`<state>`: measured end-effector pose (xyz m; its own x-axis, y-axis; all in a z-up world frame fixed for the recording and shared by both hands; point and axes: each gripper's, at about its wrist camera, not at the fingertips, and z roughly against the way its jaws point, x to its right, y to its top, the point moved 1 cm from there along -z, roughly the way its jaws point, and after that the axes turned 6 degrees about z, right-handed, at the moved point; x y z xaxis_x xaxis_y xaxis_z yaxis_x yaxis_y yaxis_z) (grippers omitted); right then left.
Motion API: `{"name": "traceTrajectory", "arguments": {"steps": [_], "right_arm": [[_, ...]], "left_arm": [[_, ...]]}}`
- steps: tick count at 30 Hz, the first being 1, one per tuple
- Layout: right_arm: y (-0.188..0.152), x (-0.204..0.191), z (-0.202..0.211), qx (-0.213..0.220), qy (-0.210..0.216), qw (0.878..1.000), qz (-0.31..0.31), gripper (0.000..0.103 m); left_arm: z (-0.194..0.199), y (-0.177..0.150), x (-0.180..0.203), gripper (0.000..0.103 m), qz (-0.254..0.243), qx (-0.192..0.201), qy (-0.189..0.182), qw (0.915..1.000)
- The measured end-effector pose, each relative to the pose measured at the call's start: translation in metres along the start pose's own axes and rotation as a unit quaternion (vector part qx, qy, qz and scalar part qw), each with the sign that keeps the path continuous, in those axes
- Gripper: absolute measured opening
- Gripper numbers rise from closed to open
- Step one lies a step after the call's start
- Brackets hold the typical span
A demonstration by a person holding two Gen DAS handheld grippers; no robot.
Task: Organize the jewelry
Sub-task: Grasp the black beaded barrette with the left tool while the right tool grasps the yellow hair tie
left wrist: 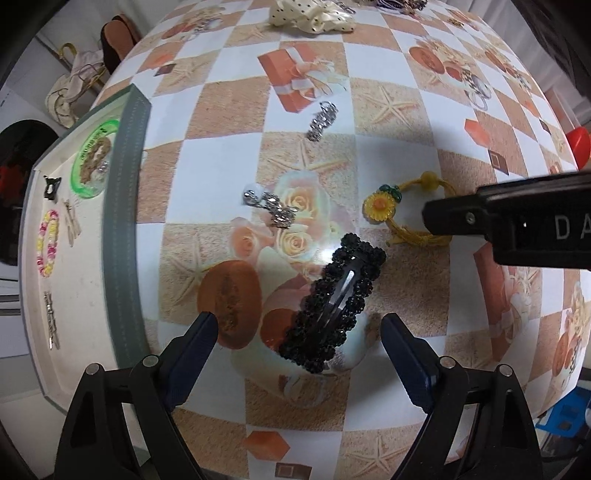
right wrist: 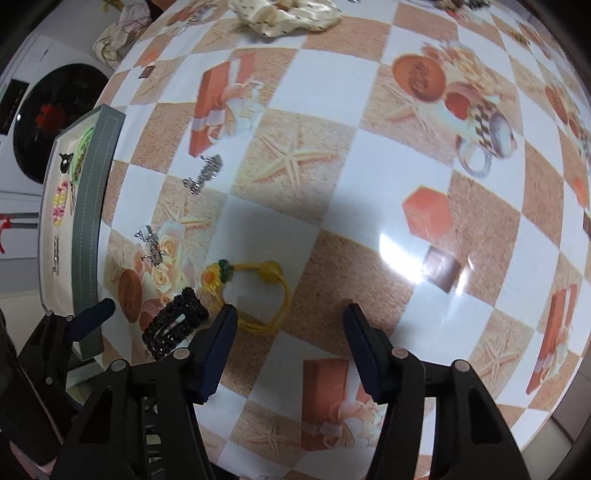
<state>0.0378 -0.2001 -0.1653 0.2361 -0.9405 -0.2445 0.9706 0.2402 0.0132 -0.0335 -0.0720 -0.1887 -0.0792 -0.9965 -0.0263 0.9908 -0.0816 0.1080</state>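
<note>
A black beaded hair clip (left wrist: 332,302) lies on the patterned tablecloth between the fingers of my left gripper (left wrist: 299,323), which points straight down and is open, with its pads clear of the clip. Just right of the clip lies a yellow hair tie with a sunflower charm (left wrist: 380,205). My right gripper (right wrist: 291,314) hangs open over the yellow hair tie (right wrist: 269,275); its left finger (right wrist: 221,332) covers part of the loop. Two silver chain pieces (left wrist: 271,208) (left wrist: 323,120) lie farther out. At the left, a grey-rimmed tray (left wrist: 125,221) holds a green bangle (left wrist: 94,158) and a bead bracelet (left wrist: 48,243).
A cream dotted scrunchie (left wrist: 310,14) and more small pieces lie at the table's far edge. The tray also holds a small black clip (left wrist: 51,186) and a silver clip (left wrist: 51,321). Bags (left wrist: 74,88) lie on the floor past the table's left edge.
</note>
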Motion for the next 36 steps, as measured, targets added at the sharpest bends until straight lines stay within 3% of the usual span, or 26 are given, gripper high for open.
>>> {"name": "traceTrajectory", "arguments": {"steps": [1, 6, 9, 12, 13, 22, 30, 36], "right_arm": [[0.001, -0.002, 0.000, 0.001, -0.003, 1.000, 0.004, 0.059], [0.006, -0.009, 0.000, 0.002, -0.026, 0.999, 0.020, 0.044], [0.007, -0.013, -0.002, 0.002, -0.045, 0.998, 0.034, 0.027], [0.010, -0.022, -0.007, -0.001, -0.052, 0.998, 0.038, 0.006], [0.008, -0.021, -0.007, -0.001, -0.051, 0.998, 0.034, 0.005], [-0.001, 0.009, 0.009, 0.011, 0.004, 1.000, -0.021, 0.003], [-0.007, 0.019, 0.035, 0.032, 0.038, 0.997, -0.051, 0.003], [-0.007, 0.028, 0.051, 0.045, 0.055, 0.996, -0.062, 0.003]], "left_arm": [[-0.002, 0.001, 0.001, 0.084, -0.002, -0.003, 0.000, 1.0000], [-0.004, 0.001, 0.005, 0.083, 0.002, -0.002, -0.012, 0.9999], [-0.002, 0.002, 0.007, 0.071, 0.005, -0.002, -0.022, 0.9997], [0.002, 0.005, 0.010, 0.049, 0.003, -0.002, -0.029, 0.9996], [0.003, 0.008, 0.014, 0.041, 0.003, -0.003, -0.031, 0.9995], [0.022, 0.015, 0.004, 0.041, 0.041, -0.008, -0.069, 0.9967], [0.059, 0.004, -0.019, 0.041, 0.068, 0.006, -0.072, 0.9950], [0.063, -0.001, -0.022, 0.041, 0.084, 0.022, -0.065, 0.9941]]}}
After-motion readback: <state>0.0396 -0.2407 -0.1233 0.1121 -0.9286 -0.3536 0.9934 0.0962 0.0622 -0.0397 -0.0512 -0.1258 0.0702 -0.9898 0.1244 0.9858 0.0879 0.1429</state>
